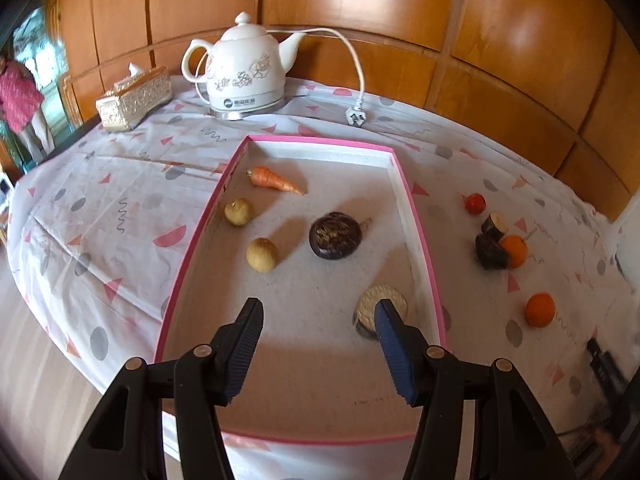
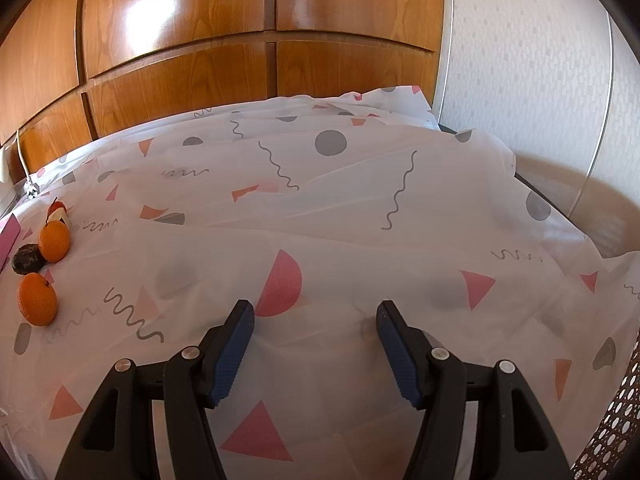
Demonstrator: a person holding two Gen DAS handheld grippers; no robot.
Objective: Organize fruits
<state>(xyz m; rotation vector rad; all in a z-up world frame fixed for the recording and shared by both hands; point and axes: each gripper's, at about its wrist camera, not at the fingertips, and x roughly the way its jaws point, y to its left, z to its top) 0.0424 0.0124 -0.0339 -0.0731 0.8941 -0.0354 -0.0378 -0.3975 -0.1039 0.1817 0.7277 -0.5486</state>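
A pink-rimmed box [image 1: 416, 208] holds a carrot [image 1: 274, 179], two yellowish round fruits [image 1: 239, 211] [image 1: 261, 254], a dark round piece [image 1: 335, 235] and a tan disc [image 1: 376, 304]. My left gripper [image 1: 318, 312] is open and empty above the box's near end, its right finger in front of the tan disc. Right of the box lie two oranges [image 1: 540, 310] [image 1: 514, 251], a dark piece [image 1: 490, 252] and a small red fruit [image 1: 475, 203]. The oranges also show in the right wrist view [image 2: 37, 299] [image 2: 55, 241]. My right gripper [image 2: 314, 316] is open and empty over bare cloth.
A white electric kettle [image 1: 244, 72] with a loose cord and plug [image 1: 356, 118] and a tissue box [image 1: 134, 98] stand at the back. Wood panelling lines the far wall. The patterned tablecloth [image 2: 360, 208] is wrinkled. A woven chair edge [image 2: 616, 420] is at the right.
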